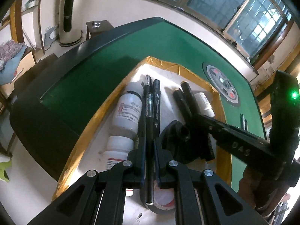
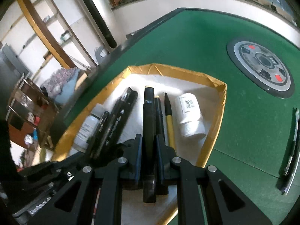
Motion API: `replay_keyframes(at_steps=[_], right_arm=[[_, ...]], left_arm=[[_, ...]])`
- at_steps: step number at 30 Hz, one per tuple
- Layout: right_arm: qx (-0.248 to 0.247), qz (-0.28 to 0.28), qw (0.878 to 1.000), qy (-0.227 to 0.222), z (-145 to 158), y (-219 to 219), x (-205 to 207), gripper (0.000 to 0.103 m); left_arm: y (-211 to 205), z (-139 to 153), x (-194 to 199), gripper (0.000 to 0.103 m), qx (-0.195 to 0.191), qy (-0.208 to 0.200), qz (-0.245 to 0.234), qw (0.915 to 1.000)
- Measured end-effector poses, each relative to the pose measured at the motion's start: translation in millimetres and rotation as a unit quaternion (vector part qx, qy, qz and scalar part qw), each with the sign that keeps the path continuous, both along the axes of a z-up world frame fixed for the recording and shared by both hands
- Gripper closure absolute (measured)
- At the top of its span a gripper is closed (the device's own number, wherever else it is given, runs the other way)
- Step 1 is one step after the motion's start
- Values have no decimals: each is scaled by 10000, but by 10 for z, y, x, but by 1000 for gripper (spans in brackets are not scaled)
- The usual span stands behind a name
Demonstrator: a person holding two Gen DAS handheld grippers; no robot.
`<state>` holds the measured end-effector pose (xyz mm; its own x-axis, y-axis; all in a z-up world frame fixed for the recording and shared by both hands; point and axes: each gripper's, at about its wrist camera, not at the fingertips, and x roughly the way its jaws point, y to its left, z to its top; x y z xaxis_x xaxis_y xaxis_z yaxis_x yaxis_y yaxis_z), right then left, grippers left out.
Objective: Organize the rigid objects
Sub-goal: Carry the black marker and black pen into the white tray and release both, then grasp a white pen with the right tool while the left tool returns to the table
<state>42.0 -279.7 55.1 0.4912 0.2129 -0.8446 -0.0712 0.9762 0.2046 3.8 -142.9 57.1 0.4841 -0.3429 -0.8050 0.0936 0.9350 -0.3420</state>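
Hiding tray (image 1: pixel 221 101) items; jaws clamp slim pen (image 1: pixel 149 131), thick marker (image 2: pixel 149 131).

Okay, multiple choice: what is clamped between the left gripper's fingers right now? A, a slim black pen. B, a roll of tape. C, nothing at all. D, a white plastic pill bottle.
A: in the left wrist view the left gripper has its fingers closed on the slim black pen, which runs lengthwise between them above the white tray with yellow taped edges.
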Motion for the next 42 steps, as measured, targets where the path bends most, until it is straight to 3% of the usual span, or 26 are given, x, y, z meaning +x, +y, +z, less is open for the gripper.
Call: replay_keyframes(at_steps=[3,7,10,12,14,18,23,27,31,33,42], right_arm=[[-234,36,9997,-12,-28,44,-30,88],[-71,96,9999,-64,27,-24,-70,87],[315,-23,9995,-86,81,-159,-150,80],[631,-36,9979,-157,143,-278,-253,74],[866,-50,9958,-281,218,-394,-375,73],[1170,-207,9914,-543,337,-699,-686,71],[1005,-930,9876,-766,395,-1358,-1005,72],[1027,-1912,9737,-691,330,-2027,-1174,76],[1146,-2815,9520,-376,120,-2543,-1273,81],[1259,-2782,9520,-234,45,-2597,-1252,82],[353,-2556,9661,79,-107,-2421,-948,90]], left_arm=[[-27,-17,-6,96,130,59,-79,9999],[-18,-8,-31,92,154,-31,-77,9998],[0,30,-77,75,73,-28,-109,9999],[1,94,-134,51,32,-178,-109,9998],[-28,173,-186,46,13,-343,-98,9994],[-166,307,-282,45,-17,-481,-184,9987],[-501,483,-460,42,-206,-729,-550,9956],[-811,630,-626,41,-283,-780,-1024,9913],[-1036,750,-818,41,-241,-834,-1310,9876],[-1114,795,-903,41,-189,-873,-1397,9862],[-1263,871,-1102,41,42,-920,-1452,9851]])
